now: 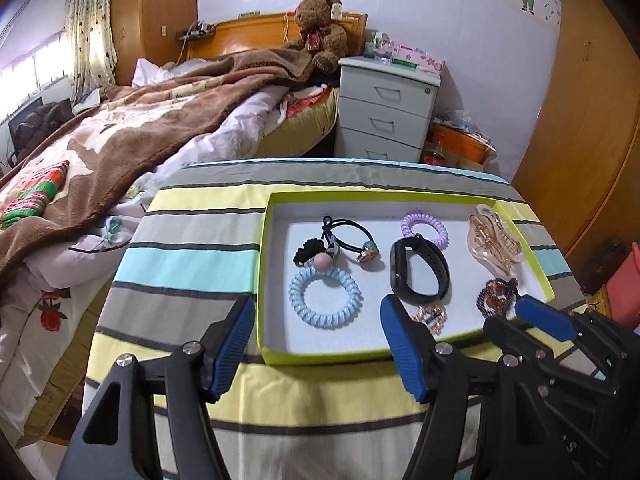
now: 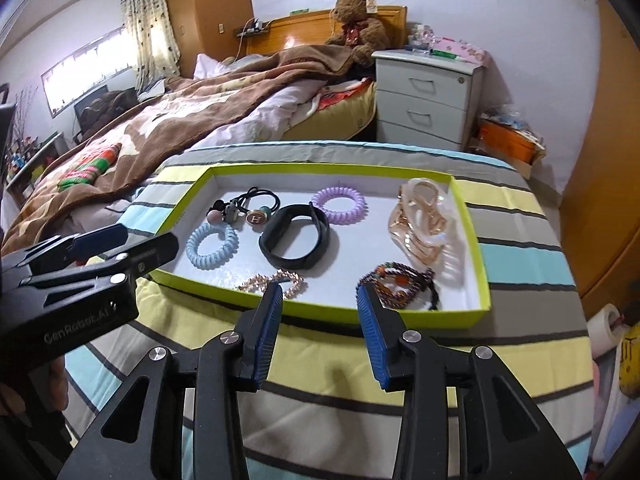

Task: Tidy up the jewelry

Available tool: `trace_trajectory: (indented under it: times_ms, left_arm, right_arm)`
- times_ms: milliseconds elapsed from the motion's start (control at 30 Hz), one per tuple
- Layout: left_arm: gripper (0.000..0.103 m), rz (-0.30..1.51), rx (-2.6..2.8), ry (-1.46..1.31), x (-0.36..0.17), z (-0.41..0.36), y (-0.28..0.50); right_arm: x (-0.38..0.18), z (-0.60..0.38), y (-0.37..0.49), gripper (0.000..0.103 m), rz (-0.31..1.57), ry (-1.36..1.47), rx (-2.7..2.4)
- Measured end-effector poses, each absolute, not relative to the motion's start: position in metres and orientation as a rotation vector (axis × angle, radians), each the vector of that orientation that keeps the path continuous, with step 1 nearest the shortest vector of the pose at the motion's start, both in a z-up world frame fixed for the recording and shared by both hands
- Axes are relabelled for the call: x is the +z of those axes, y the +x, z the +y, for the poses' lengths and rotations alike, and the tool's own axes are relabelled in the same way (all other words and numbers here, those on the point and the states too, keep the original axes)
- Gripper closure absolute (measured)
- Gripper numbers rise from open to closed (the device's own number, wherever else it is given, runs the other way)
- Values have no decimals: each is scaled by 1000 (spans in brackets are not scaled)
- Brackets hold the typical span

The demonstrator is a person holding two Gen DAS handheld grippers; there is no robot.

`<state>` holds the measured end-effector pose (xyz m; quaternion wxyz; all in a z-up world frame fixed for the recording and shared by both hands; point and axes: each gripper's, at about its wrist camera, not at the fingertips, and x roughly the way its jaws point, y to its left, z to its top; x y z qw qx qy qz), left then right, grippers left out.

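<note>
Jewelry lies spread inside the green-rimmed tray [image 2: 472, 314] on the striped surface [image 2: 520, 248], each piece separate for access; left gripper [image 1: 318, 344] and right gripper [image 2: 318, 330] hover near, jaws apart, empty.

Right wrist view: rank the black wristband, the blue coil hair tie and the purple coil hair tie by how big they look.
1. Black wristband, clearly largest.
2. Blue coil hair tie and purple coil hair tie: they look alike; the purple one lies farther back in the tray, so no ranking.
</note>
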<state>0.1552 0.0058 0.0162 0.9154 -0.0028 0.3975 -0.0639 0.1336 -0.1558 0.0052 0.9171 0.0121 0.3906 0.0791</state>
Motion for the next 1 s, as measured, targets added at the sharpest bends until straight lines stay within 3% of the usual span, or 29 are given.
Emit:
trace_trajectory:
  times_ms: [1000]
  left_arm:
    - [35,692,-93,37,11,-3,70]
  right_arm:
    - [15,-161,59,63,628,23,51]
